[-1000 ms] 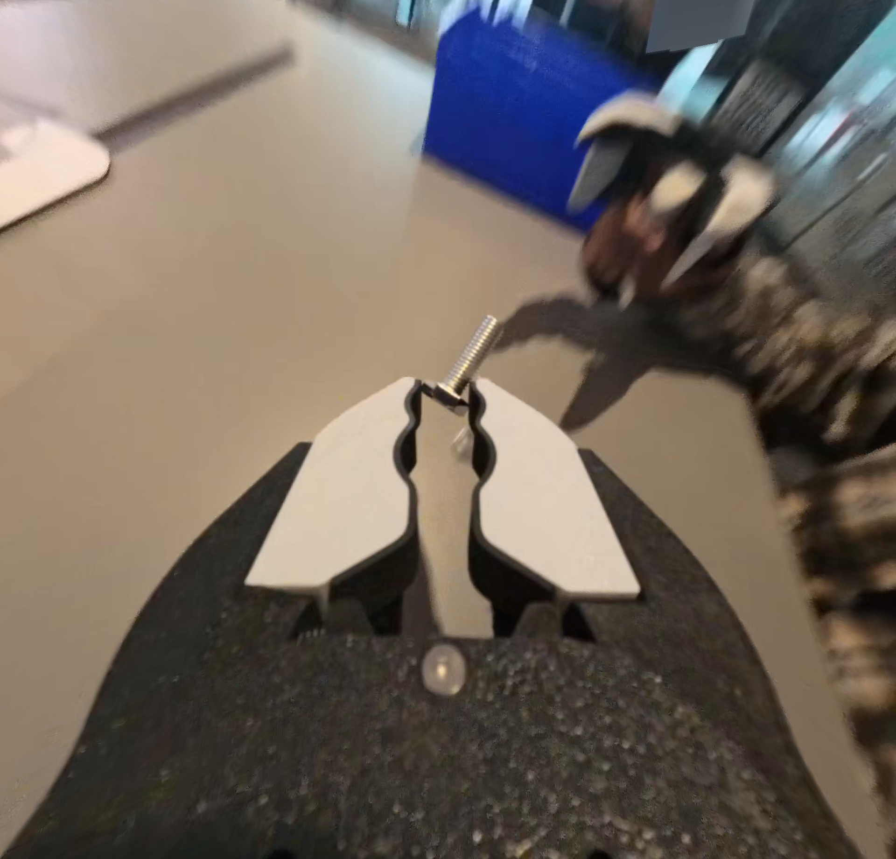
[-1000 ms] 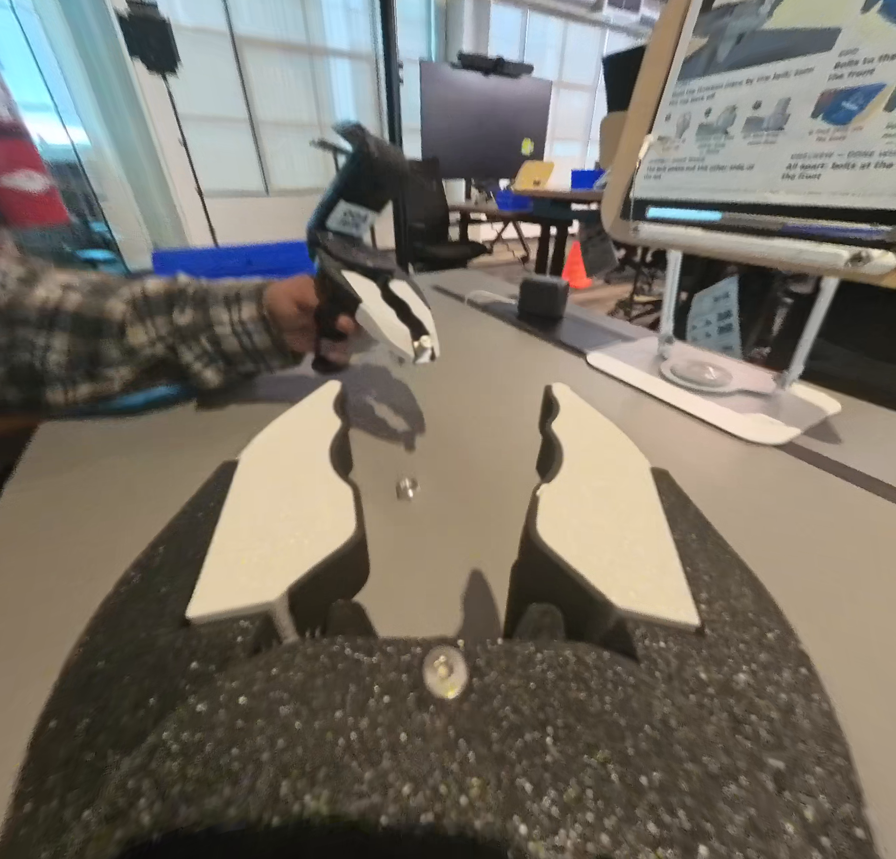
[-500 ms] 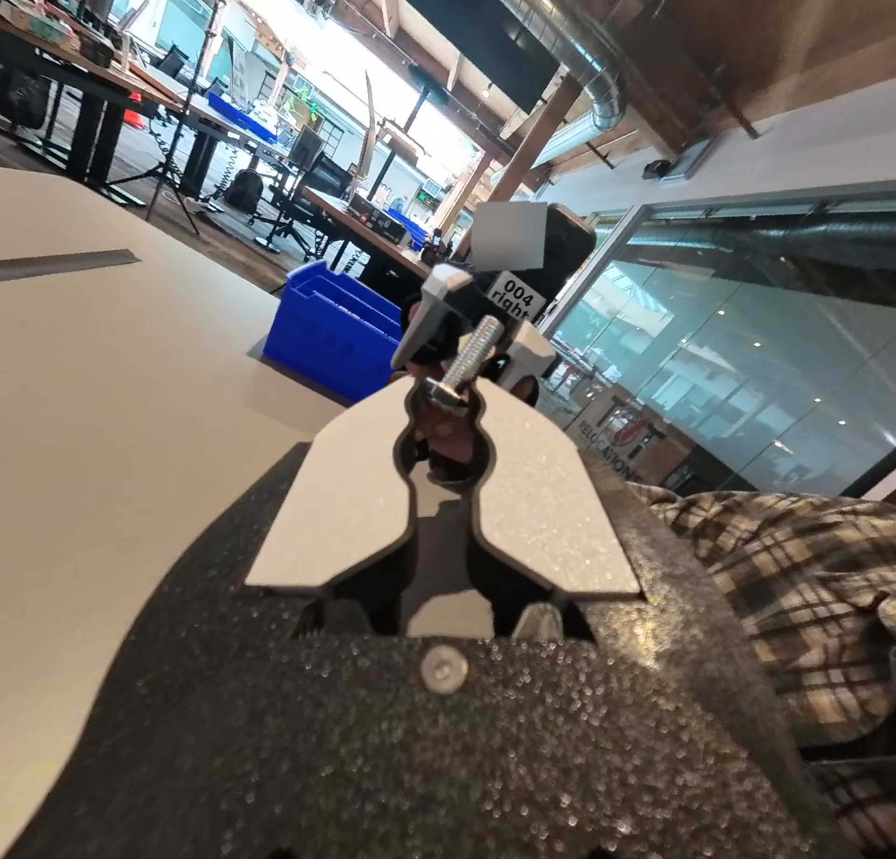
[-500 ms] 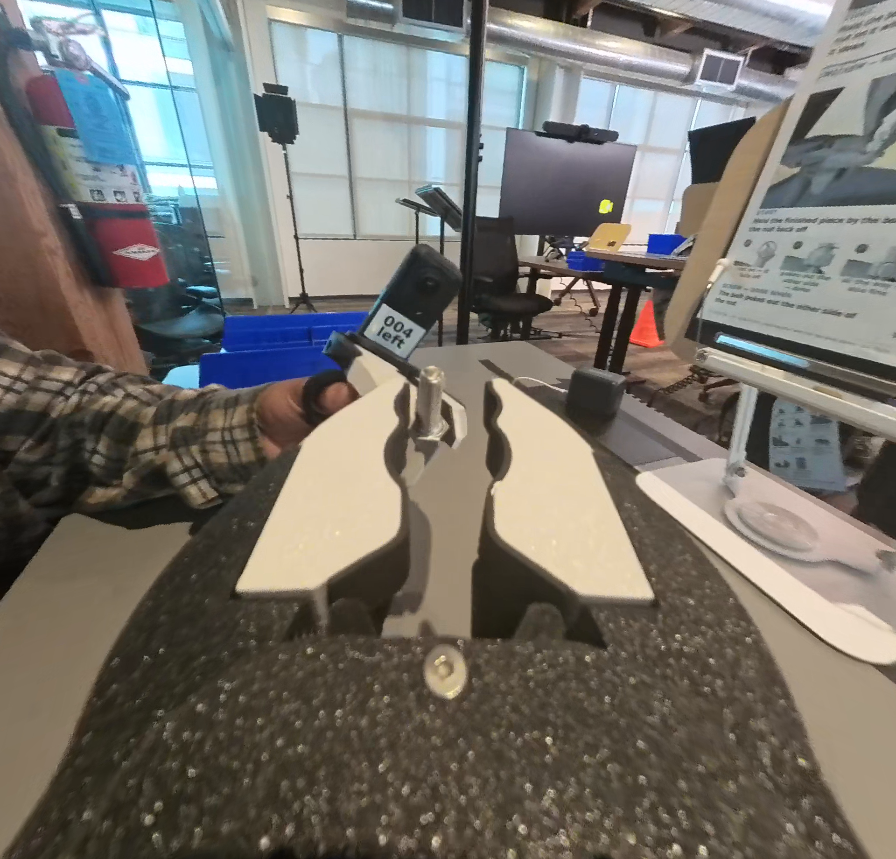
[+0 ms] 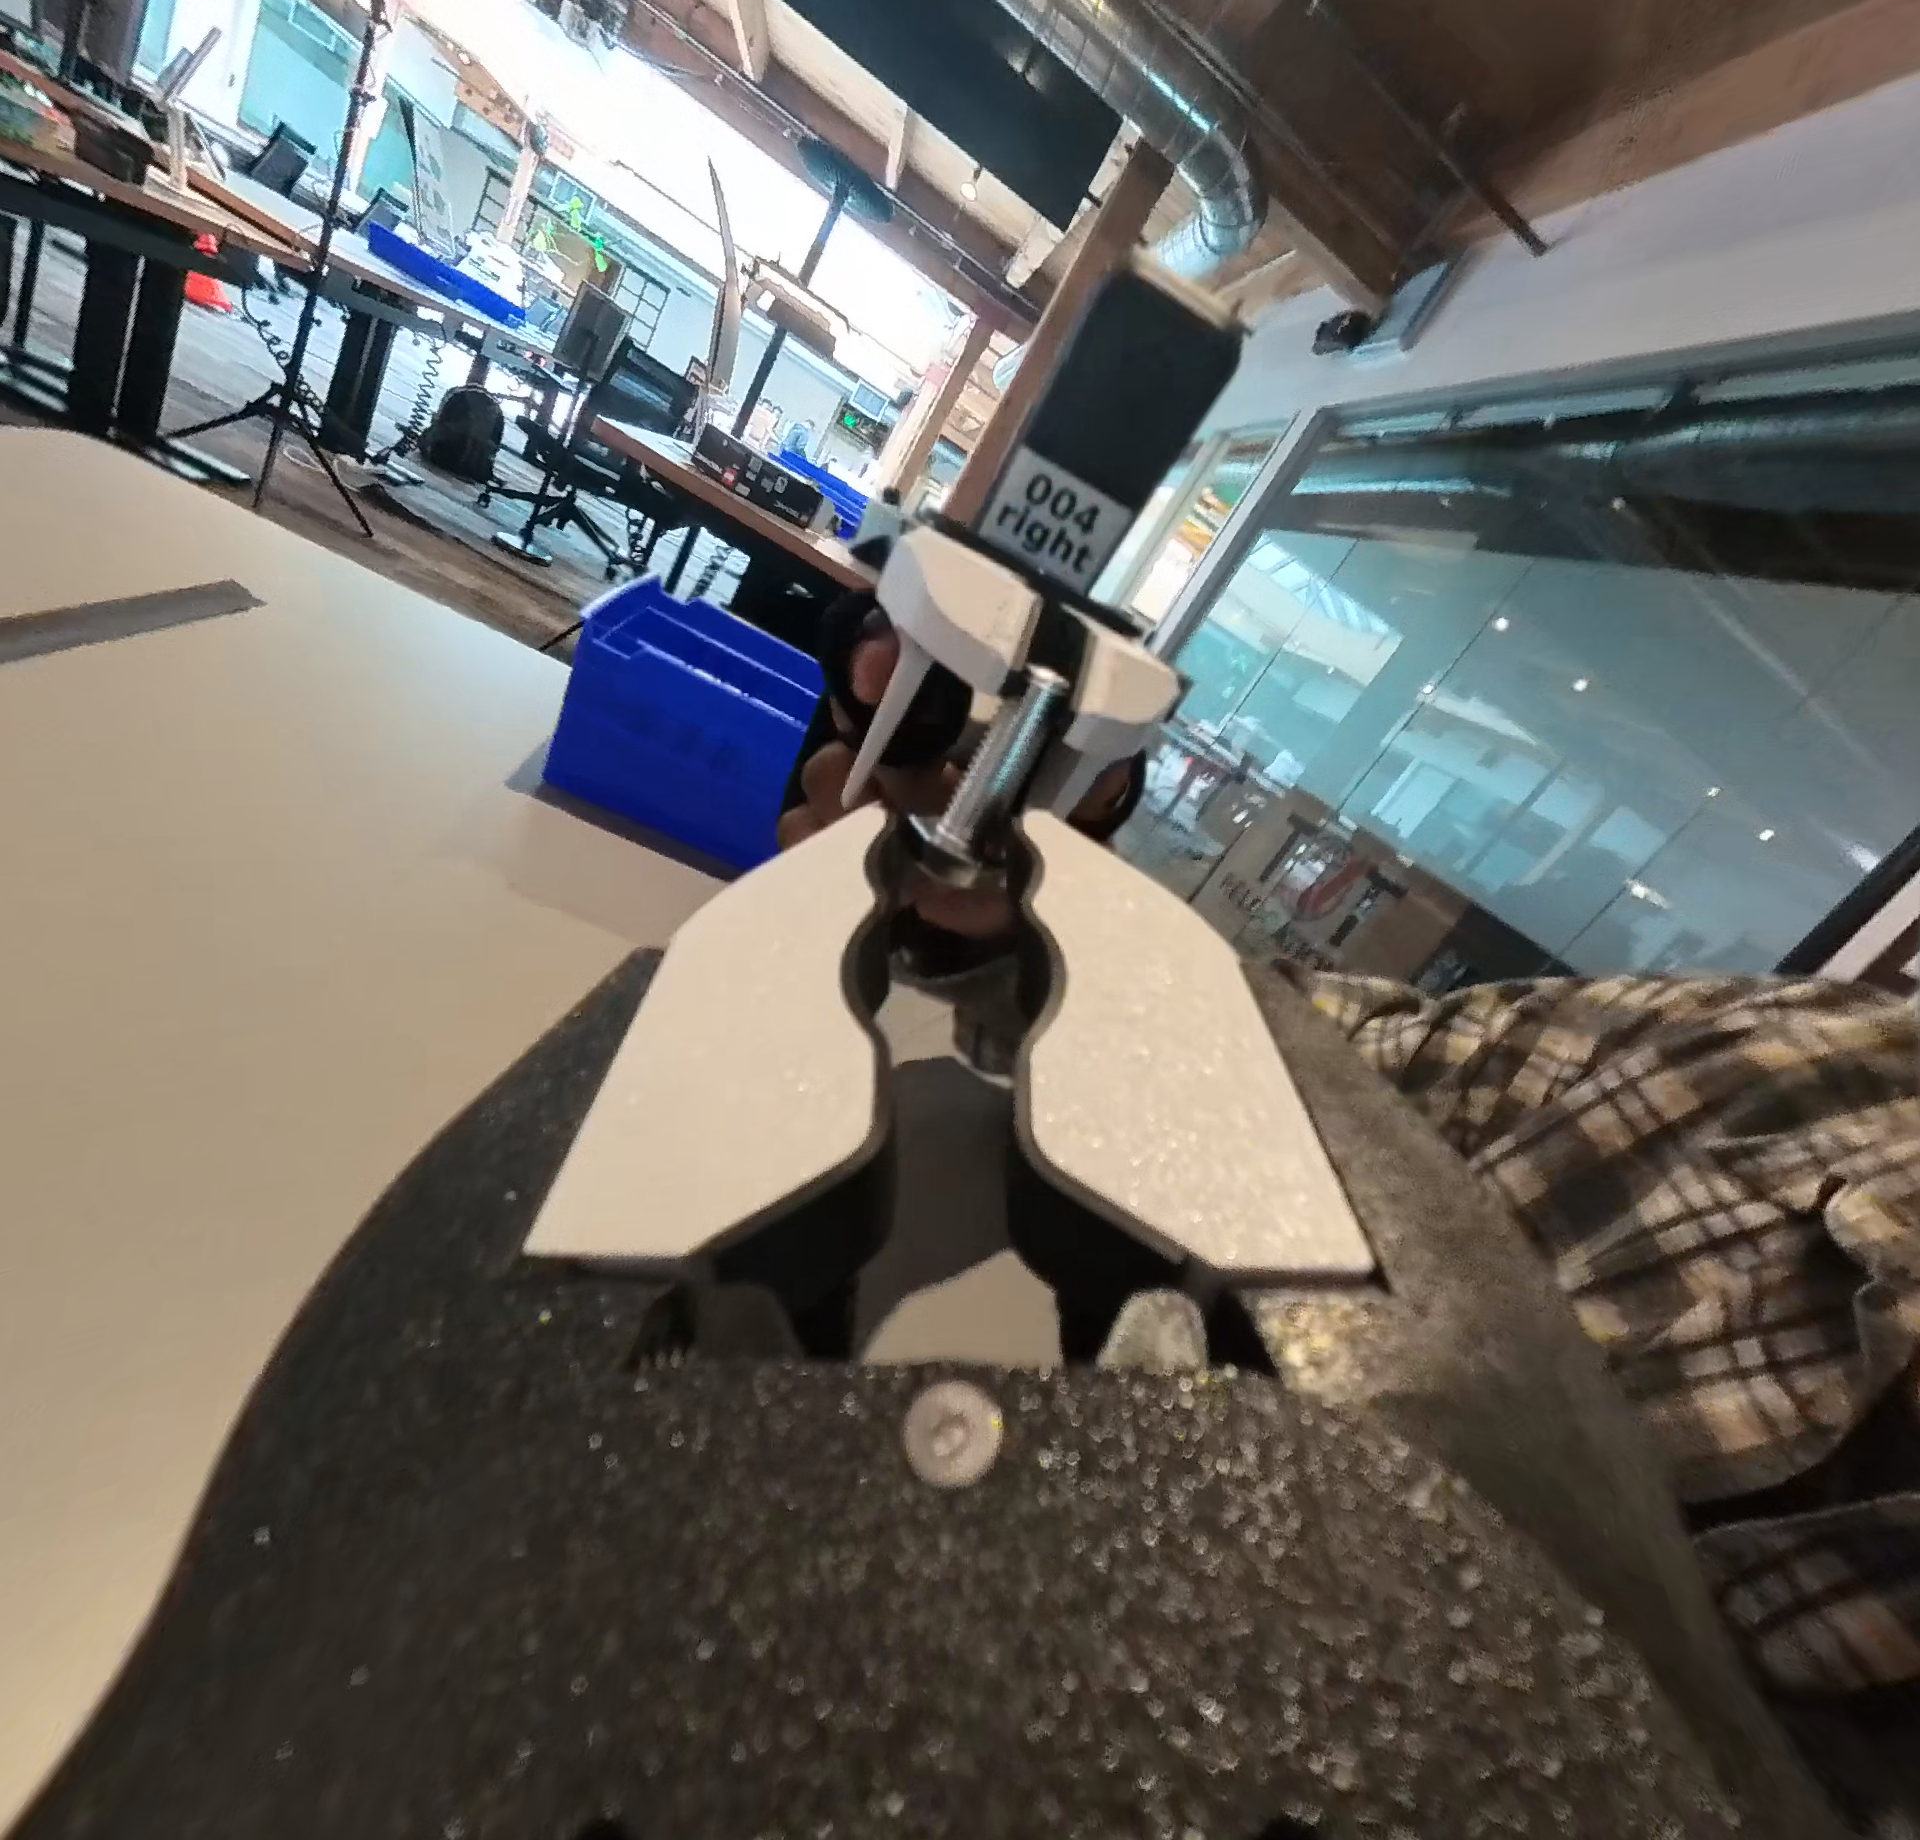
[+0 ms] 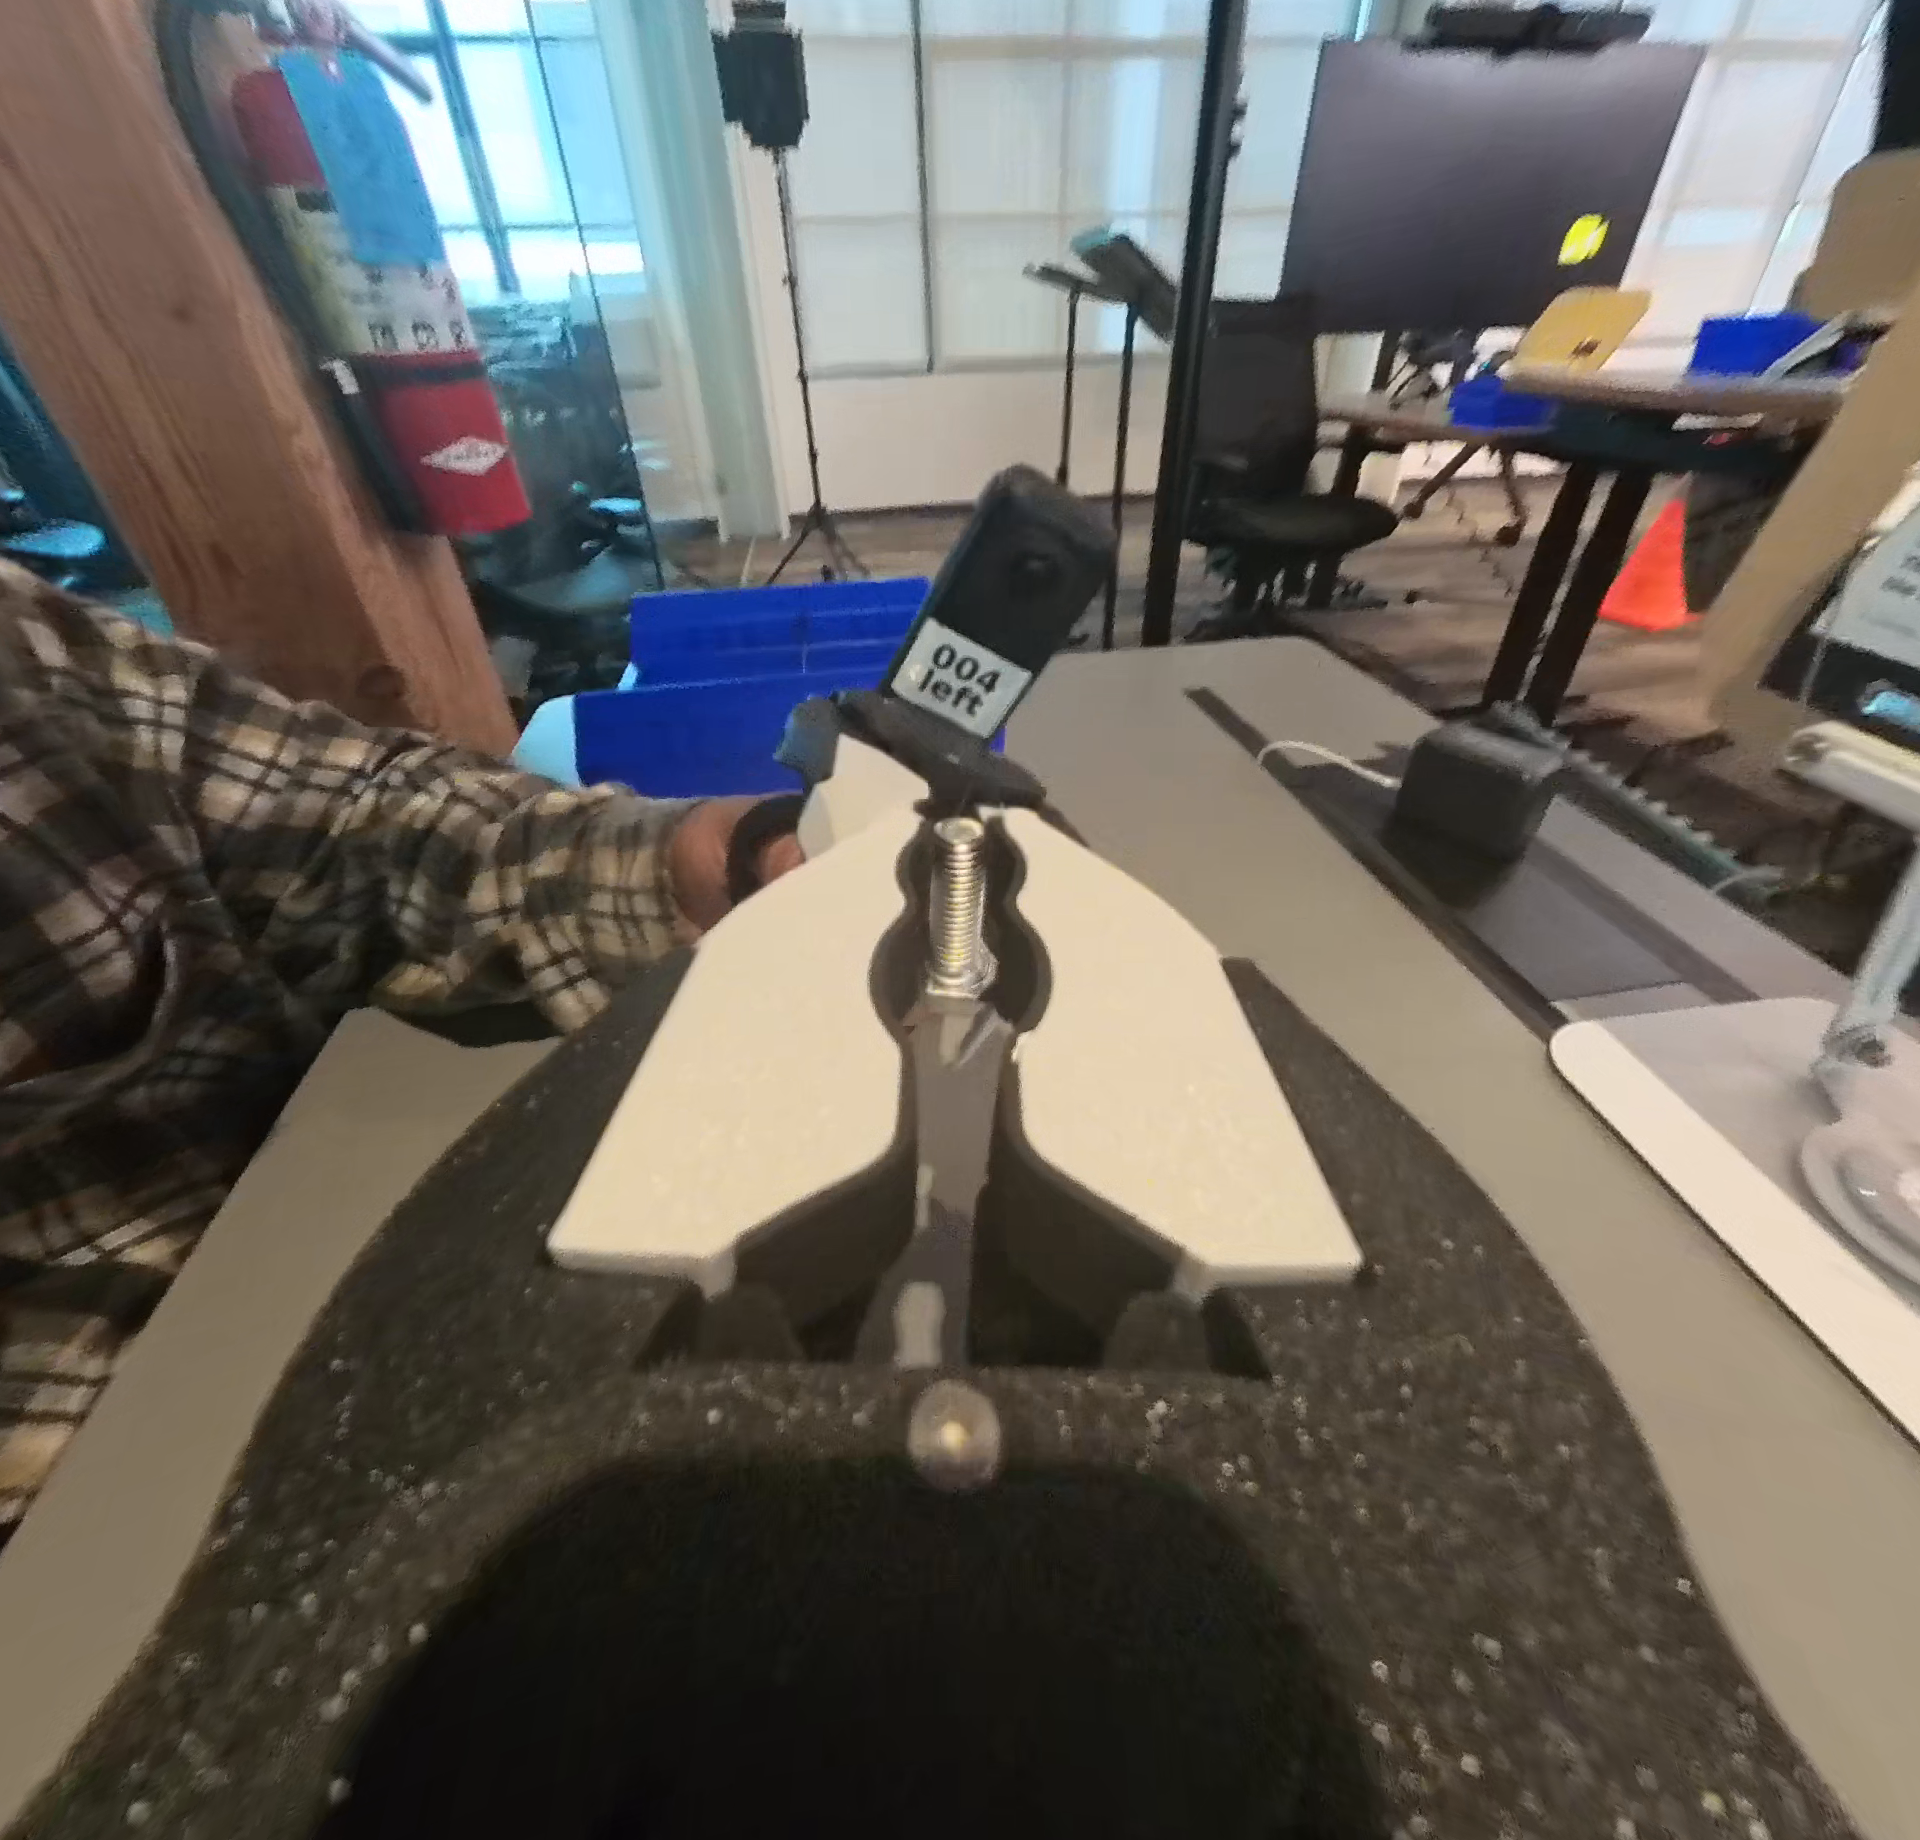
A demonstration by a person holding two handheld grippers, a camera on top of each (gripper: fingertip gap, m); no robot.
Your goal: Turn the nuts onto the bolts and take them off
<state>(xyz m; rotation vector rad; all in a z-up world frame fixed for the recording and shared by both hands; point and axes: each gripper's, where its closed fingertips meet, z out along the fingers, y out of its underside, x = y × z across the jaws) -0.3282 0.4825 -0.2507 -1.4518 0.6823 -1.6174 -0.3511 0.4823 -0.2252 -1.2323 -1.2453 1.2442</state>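
My left gripper (image 5: 951,871) has its jaws pinched on the hex head of the bolt (image 5: 1003,751), just above the middle of the left wrist view. The threaded shaft slants up and to the right from there.

A second ago this bolt hung low over the bench (image 5: 260,855), and my right gripper (image 6: 961,824) was spread wide above a small nut lying on the bench. Since then I have lifted both tools and brought them nose to nose. The right jaws have drawn in until their notches flank the shaft at the centre of the right wrist view. They are nearly together, but I cannot tell whether the pads actually press the thread.

I take this as lining up to start a nut on the thread. I cannot see the nut in either view now, though, so I cannot tell whether it came up with the right jaws or was left behind.

Counted:
- One bolt.
- No nut in sight.
- Two grippers.
- One blue bin (image 5: 675,720) left of centre in the left wrist view.
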